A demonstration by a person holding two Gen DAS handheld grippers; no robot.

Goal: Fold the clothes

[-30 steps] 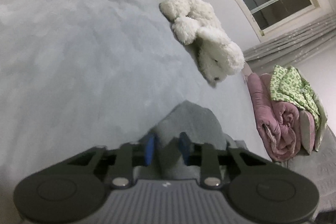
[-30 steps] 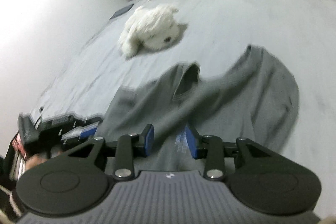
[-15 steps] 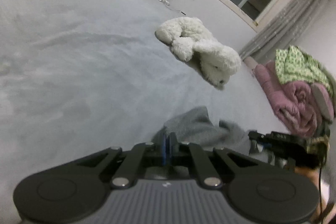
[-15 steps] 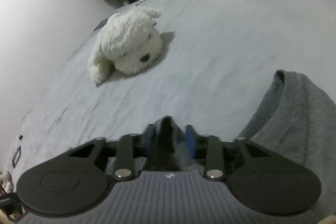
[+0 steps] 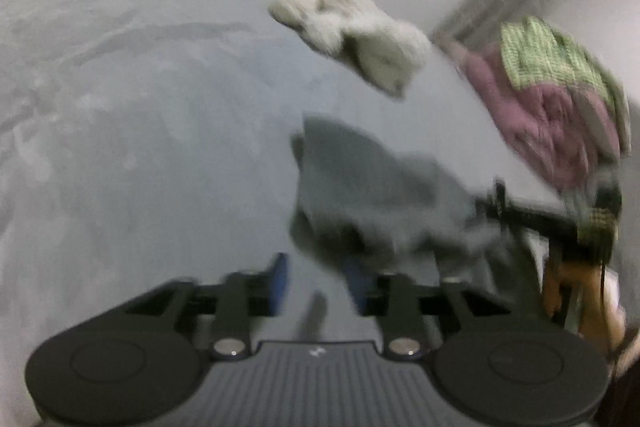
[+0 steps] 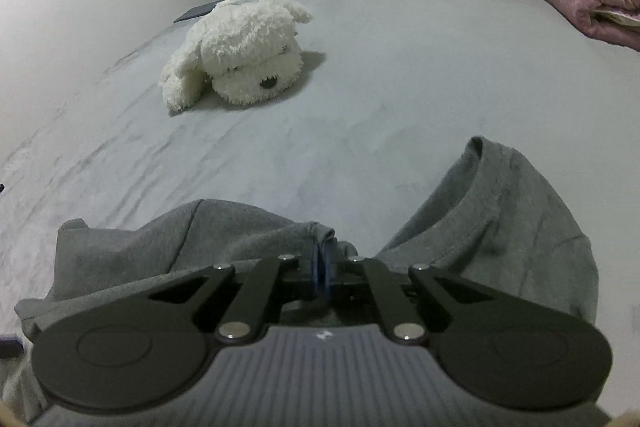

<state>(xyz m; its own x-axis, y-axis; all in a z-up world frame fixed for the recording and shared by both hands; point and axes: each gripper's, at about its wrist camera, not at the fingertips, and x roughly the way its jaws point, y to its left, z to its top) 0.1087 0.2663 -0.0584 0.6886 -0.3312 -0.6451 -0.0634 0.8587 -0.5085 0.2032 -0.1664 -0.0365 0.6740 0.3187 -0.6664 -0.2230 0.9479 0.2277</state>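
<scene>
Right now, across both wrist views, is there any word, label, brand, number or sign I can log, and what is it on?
No readable text in either view.
Right gripper body: a small pale logo mark, a symbol and not letters.
Left gripper body: the same mark, blurred.
Grey shirt: no print or tag visible on the parts showing.
White plush dog: no label visible.

The left gripper [image 5: 318, 279] hangs low with its blue-padded fingers [image 5: 279, 277] spread apart, nothing between them (the view is motion-blurred). The right gripper [image 6: 320, 263] has its jaws pressed together, pinching a fold of the grey garment [image 6: 500, 227] between the pads
</scene>
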